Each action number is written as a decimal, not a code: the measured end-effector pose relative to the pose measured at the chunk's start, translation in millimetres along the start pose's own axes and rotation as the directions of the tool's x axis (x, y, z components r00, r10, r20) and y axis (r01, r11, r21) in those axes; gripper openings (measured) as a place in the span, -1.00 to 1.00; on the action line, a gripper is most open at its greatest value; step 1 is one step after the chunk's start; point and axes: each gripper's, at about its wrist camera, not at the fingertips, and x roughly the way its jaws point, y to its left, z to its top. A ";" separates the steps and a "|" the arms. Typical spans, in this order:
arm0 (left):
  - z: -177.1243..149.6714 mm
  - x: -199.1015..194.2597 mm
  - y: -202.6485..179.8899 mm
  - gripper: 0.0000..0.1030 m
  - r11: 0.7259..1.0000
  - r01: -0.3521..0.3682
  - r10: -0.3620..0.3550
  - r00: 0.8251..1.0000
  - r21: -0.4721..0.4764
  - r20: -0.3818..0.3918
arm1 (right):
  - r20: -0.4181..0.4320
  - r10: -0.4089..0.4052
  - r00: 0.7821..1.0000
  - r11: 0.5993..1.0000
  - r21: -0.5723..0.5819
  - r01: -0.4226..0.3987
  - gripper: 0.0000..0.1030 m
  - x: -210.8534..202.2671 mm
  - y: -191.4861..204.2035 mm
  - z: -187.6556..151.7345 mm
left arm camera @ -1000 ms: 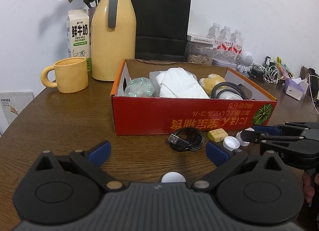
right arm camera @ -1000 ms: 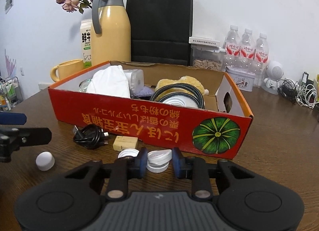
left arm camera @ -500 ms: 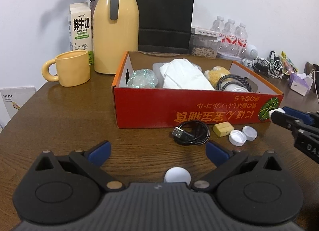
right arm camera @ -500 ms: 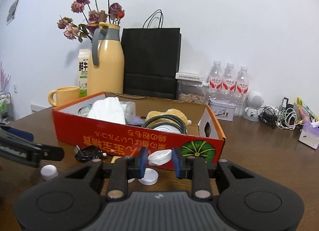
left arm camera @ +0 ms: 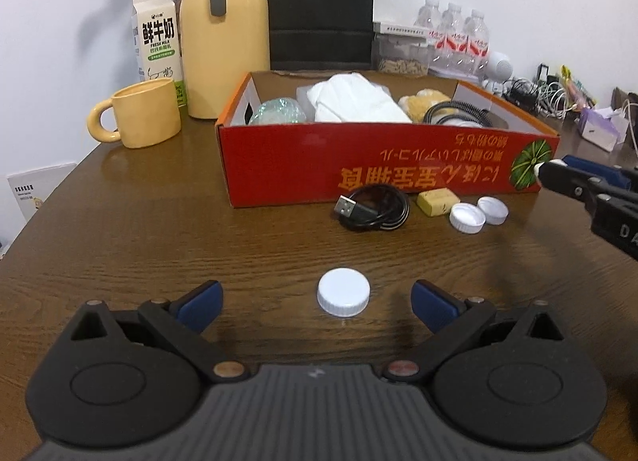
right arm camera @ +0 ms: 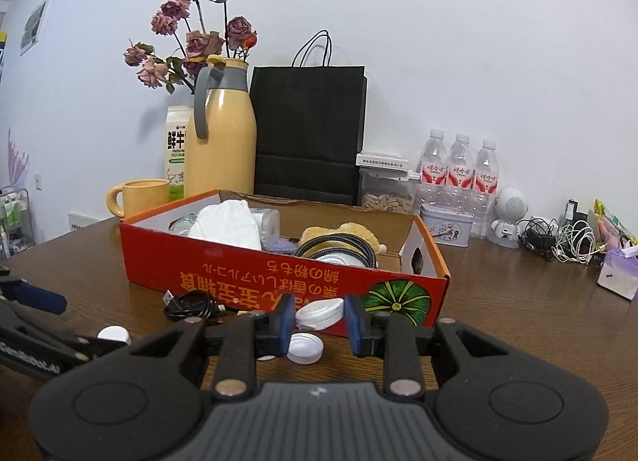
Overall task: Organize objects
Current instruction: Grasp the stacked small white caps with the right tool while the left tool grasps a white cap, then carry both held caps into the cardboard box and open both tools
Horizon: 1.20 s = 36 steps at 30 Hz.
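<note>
White cap (left arm camera: 343, 292) lies on table (left arm camera: 159, 246), near side, btwn spread pads of left gripper (left arm camera: 315, 303), not touched. Cable (left arm camera: 375, 212), yellow block (left arm camera: 437, 201), 2 caps (left arm camera: 478, 214) sit just in front of red box (left arm camera: 379, 166). Right gripper (right arm camera: 320, 321) pinches white lid (right arm camera: 319, 313), held off table before box front.

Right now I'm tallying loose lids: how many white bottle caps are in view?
4: one cap held in the right gripper, one lone cap before the left gripper, two caps beside the red box. More may be hidden.
</note>
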 end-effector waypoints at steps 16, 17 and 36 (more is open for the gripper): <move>3.4 6.2 -10.5 0.12 1.000 -0.003 0.003 1.000 0.009 0.000 | 0.009 0.006 1.000 1.000 -0.009 -0.006 -0.50 -2.8 2.8 -0.9; 3.4 4.7 -11.2 -0.19 1.000 0.003 -0.003 1.000 0.010 0.007 | 0.009 0.006 1.000 1.000 -0.009 -0.006 -0.50 -2.8 2.9 -0.9; 3.0 3.3 -8.5 -0.44 1.000 0.029 -0.029 0.999 -0.011 0.026 | -0.220 0.124 0.967 0.992 0.064 -0.113 0.05 11.7 -7.0 -10.2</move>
